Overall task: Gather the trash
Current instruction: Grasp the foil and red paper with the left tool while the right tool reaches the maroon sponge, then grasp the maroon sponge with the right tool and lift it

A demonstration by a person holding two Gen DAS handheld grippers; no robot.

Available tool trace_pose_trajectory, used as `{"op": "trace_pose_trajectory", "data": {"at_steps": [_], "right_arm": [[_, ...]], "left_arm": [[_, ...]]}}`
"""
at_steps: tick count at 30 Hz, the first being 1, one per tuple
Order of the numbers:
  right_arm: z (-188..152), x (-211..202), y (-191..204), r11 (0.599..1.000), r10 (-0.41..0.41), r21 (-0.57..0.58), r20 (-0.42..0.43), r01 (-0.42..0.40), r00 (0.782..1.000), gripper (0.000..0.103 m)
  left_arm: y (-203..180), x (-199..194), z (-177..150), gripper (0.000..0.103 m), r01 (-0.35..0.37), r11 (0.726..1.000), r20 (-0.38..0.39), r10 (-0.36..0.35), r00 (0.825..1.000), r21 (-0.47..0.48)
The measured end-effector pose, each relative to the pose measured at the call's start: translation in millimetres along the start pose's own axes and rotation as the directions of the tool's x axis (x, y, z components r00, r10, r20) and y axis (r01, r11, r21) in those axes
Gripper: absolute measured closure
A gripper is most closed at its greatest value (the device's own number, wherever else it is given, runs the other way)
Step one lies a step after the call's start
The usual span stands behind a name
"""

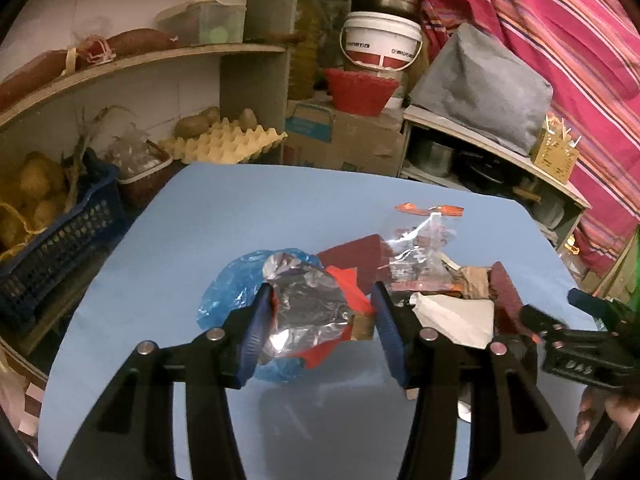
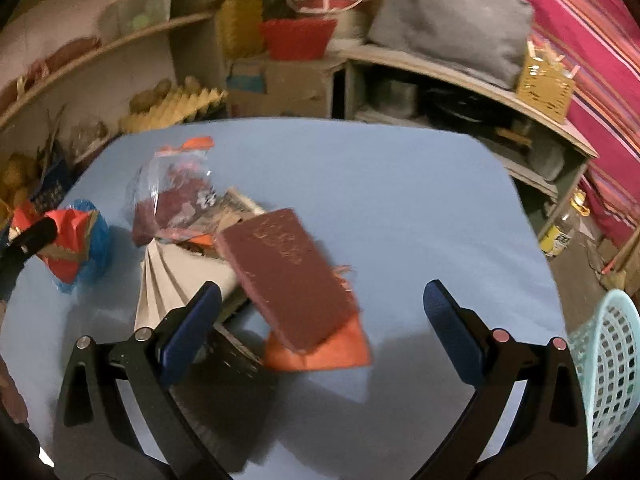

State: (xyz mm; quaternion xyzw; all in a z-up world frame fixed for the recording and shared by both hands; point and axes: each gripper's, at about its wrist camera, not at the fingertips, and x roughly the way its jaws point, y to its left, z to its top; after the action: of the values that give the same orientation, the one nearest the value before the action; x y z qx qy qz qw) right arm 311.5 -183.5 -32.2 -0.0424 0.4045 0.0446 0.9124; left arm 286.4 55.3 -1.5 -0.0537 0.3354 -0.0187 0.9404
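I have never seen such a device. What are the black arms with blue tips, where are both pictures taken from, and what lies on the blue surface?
They are hand-held tongs, one per hand, each with a camera looking along its fingers. The left tongs grip a bundle of silver foil, red paper and a blue plastic bag. The right tongs stand open and empty above a dark red card. The blue table also bears a clear plastic bag, white paper and an orange scrap. A pale green basket waits on the right.

My right gripper point(image 2: 320, 320) hangs wide open over a maroon card point(image 2: 286, 276) on the blue table point(image 2: 380, 184); a mint basket point(image 2: 608, 380) stands right.
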Motion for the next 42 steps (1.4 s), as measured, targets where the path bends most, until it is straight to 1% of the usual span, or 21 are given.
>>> {"op": "trace_pose_trajectory", "data": {"at_steps": [3,4,5,6,8,10,15,16,18,21,22,23,24,25,27,31,35,36,38,40,42], "right_arm": [[0.2,11.1,9.0,0.999,-0.025,-0.029,-0.019,0.024,1.0,0.006],[1.1,15.5,9.9,0.999,-0.028,-0.034,-0.024,0.027,0.999,0.009],[1.5,18.4,9.5,0.999,-0.025,-0.033,-0.032,0.024,0.999,0.017],[2.3,22.0,8.8,1.0,-0.015,-0.026,-0.045,0.014,0.999,0.022],[2.4,25.4,7.0,1.0,-0.011,-0.02,-0.058,0.01,0.998,0.041],[2.8,25.4,4.0,1.0,-0.016,-0.022,-0.051,0.015,0.999,0.052],[2.3,19.9,-8.2,1.0,-0.007,-0.015,-0.034,0.007,0.999,0.07],[2.0,19.0,-10.8,1.0,-0.014,-0.016,-0.032,0.013,0.999,0.077],[1.7,19.6,-15.9,1.0,-0.018,-0.022,-0.038,0.018,0.999,0.081],[2.1,19.1,-20.6,0.999,0.029,-0.018,-0.039,-0.03,0.999,0.079],[2.4,18.0,-22.4,0.999,0.042,-0.019,-0.037,-0.043,0.998,0.058],[2.9,17.3,-21.8,0.999,0.042,-0.019,-0.034,-0.043,0.999,0.028],[3.0,15.4,-22.6,0.999,0.04,-0.02,-0.016,-0.04,0.999,0.02],[3.7,15.3,-22.9,0.999,0.036,-0.021,-0.011,-0.036,0.999,0.015],[5.5,20.8,-23.5,0.999,0.04,-0.017,-0.032,-0.041,0.999,0.015],[7.4,44.0,-31.3,0.995,0.099,0.019,-0.106,-0.098,0.989,0.015],[9.4,59.3,-39.3,0.987,0.159,0.023,-0.147,-0.157,0.976,0.016],[9.7,61.2,-42.0,0.985,0.172,0.033,-0.151,-0.169,0.973,0.017],[10.7,61.6,-45.9,0.981,0.193,0.049,-0.149,-0.188,0.97,0.031],[12.0,61.1,-48.0,0.978,0.206,0.059,-0.149,-0.199,0.967,0.031],[11.2,59.1,-45.3,0.981,0.194,0.033,-0.147,-0.191,0.97,0.032]], "left_arm": [[1.4,3.4,0.8,0.053,0.003,1.0,-0.008,-0.003,1.0,0.001],[1.3,2.9,0.8,0.053,0.002,1.0,-0.006,-0.002,1.0,0.005],[0.4,2.3,1.0,0.053,0.002,1.0,-0.004,-0.002,1.0,0.01],[-0.2,1.8,0.9,0.053,0.002,1.0,-0.002,-0.002,1.0,0.012],[-1.7,1.0,0.9,0.053,0.002,1.0,0.003,-0.002,1.0,0.017],[-3.2,1.6,1.0,0.053,0.003,1.0,0.002,-0.003,1.0,0.018],[-6.2,3.0,2.0,0.053,0.002,1.0,-0.003,-0.002,1.0,0.017],[-6.9,2.9,1.9,0.053,0.002,1.0,-0.004,-0.002,1.0,0.019],[-8.7,2.7,2.2,0.053,0.0,1.0,-0.004,0.0,1.0,0.023],[-11.3,2.3,1.2,0.053,-0.003,1.0,-0.003,0.003,1.0,0.026],[-11.2,2.0,0.9,0.053,-0.005,1.0,-0.003,0.005,1.0,0.027],[-11.4,2.6,1.4,0.053,-0.006,1.0,-0.004,0.006,1.0,0.026],[-11.3,2.8,1.4,0.053,-0.006,1.0,-0.005,0.006,1.0,0.025],[-11.2,3.5,1.4,0.053,-0.008,1.0,-0.007,0.009,1.0,0.023],[-9.7,4.8,0.8,0.053,-0.011,1.0,-0.013,0.011,1.0,0.019],[-8.8,7.1,0.5,0.053,-0.006,1.0,-0.024,0.007,1.0,0.016],[-9.6,5.9,0.9,0.053,-0.011,0.999,-0.016,0.011,1.0,0.036],[-9.8,6.1,1.5,0.053,-0.013,0.999,-0.015,0.014,1.0,0.037],[-8.5,6.7,2.4,0.053,-0.013,0.999,-0.014,0.013,1.0,0.032],[-8.1,7.9,3.3,0.053,-0.012,1.0,-0.016,0.013,1.0,0.026],[-9.0,8.6,4.1,0.053,-0.012,1.0,-0.017,0.013,1.0,0.025]]}}
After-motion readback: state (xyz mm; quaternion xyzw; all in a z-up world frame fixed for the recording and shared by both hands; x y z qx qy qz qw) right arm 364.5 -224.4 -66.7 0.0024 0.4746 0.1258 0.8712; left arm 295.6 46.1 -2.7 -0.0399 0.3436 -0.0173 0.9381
